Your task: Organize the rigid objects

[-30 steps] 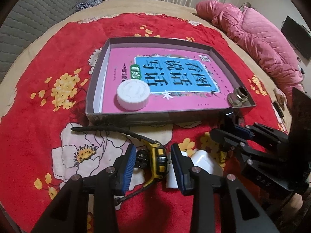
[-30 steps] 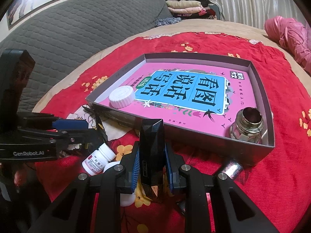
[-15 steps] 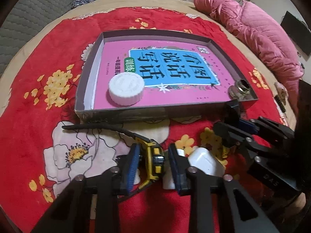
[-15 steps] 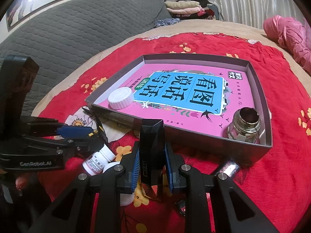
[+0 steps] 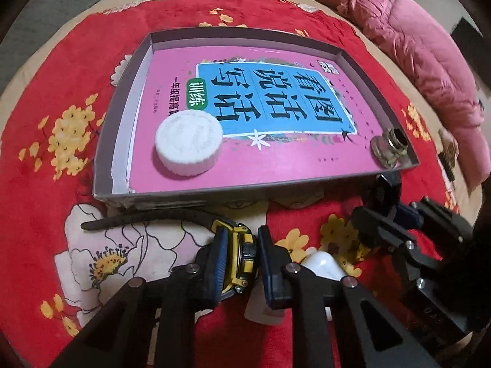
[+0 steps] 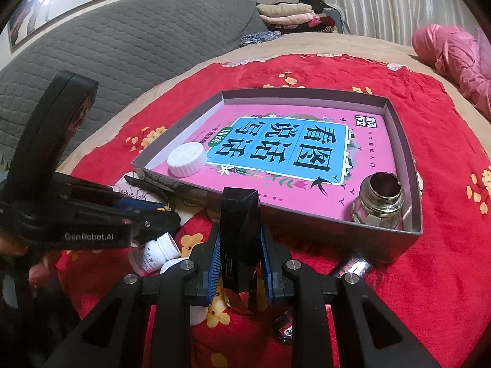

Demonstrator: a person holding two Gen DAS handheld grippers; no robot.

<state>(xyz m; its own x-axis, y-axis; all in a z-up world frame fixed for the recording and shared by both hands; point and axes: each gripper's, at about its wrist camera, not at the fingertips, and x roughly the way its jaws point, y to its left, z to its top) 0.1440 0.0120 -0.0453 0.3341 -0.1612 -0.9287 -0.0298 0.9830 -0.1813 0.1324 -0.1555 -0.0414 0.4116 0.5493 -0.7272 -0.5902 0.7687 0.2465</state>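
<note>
A yellow-and-black wristwatch [image 5: 242, 251] lies on the red flowered cloth just in front of the grey box [image 5: 119, 128], its black strap [image 5: 147, 217] trailing left. My left gripper [image 5: 241, 245] points steeply down at it. Its jaws are closing, with the blue pads against both sides of the watch case. My right gripper [image 6: 240, 245] is shut on an upright black faceted case [image 6: 241, 214], held near the box's front wall. The box holds a pink book [image 5: 276, 159], a white round cap [image 5: 188, 145] and a small glass bottle [image 6: 379, 202].
A white pill bottle [image 6: 153, 253] lies on the cloth between the two grippers. Two small shiny objects [image 6: 353, 268] rest below the box's near corner. A pink quilted jacket [image 5: 414, 49] lies to the right, a grey padded backrest [image 6: 122, 46] to the left.
My left gripper has sunk onto the watch and its jaws have narrowed from wide apart to pressing the case. The right gripper has stayed still with the black case.
</note>
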